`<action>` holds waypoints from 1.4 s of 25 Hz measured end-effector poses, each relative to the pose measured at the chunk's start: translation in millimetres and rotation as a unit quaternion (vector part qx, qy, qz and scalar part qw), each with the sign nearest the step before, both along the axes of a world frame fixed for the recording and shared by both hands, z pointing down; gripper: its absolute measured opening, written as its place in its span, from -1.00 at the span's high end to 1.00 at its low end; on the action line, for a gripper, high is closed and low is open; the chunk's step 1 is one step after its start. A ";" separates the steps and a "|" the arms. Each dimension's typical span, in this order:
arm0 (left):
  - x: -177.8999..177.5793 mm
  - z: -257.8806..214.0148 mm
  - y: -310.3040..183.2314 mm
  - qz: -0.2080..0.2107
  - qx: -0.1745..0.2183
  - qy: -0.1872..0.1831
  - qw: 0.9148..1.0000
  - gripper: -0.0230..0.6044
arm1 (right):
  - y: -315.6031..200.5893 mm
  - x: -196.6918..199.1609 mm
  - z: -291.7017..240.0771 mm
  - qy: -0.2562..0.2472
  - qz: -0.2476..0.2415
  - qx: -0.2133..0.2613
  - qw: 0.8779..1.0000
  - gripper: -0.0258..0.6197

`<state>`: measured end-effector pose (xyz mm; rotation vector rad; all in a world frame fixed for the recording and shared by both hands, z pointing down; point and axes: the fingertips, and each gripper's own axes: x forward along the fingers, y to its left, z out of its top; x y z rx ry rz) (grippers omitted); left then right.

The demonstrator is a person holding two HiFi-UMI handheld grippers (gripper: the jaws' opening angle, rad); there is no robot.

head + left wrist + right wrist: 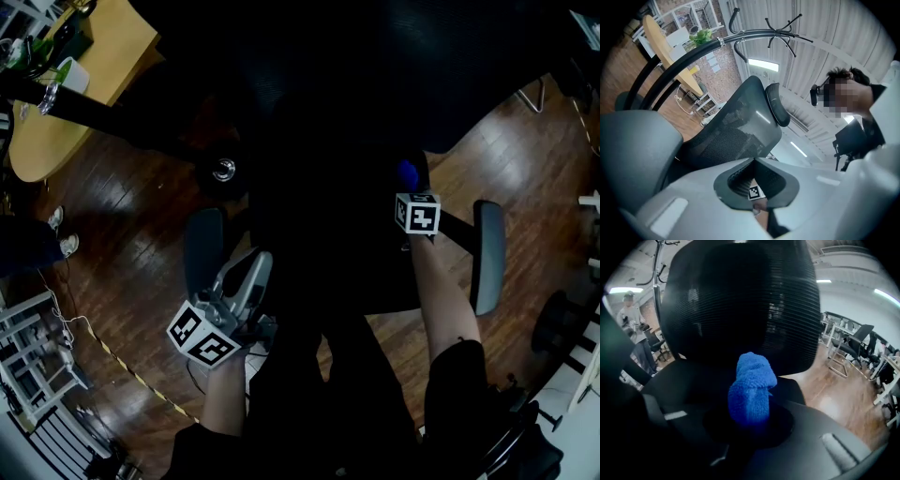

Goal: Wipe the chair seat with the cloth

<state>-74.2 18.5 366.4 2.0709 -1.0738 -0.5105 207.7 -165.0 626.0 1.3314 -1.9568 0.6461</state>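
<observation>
At the right rear of the chair seat (689,376), the blue cloth (752,390) is pinched in the right gripper (413,197). The jaws are clamped on its lower part, so a bunched wad sticks out past the tips. The cloth's long axis runs along the jaws, and its free end points toward the mesh backrest (740,301). It seems raised a little off the seat rather than pressed flat, though the dark pictures leave contact uncertain. Held this way, the loose end is probably the part meant to rub the surface.

The left gripper (753,161) hangs beside the left armrest (202,246), its jaws closed together with nothing between them. It looks parked there to keep out of the wiping path. The right armrest (487,255) flanks the other side. Beyond it lie the wooden floor (122,234) and a table (112,56).
</observation>
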 end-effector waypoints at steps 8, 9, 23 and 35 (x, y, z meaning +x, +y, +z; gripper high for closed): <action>-8.1 -15.8 4.9 -0.018 0.015 0.012 1.000 0.94 | 54.3 -208.5 -0.2 -0.120 -0.133 -0.043 0.983 0.80; -9.0 -17.4 4.9 -0.020 0.017 0.014 1.000 0.94 | 62.5 -231.9 -0.2 -0.129 -0.150 -0.048 0.979 0.80; -16.4 -16.6 16.6 -0.033 0.017 0.017 0.999 0.94 | 96.6 -268.0 25.4 -0.137 -0.173 -0.071 0.973 0.80; -0.2 -6.6 14.3 -0.012 -0.001 -0.002 1.000 0.94 | 56.6 -31.5 32.2 -0.031 -0.027 -0.046 0.998 0.80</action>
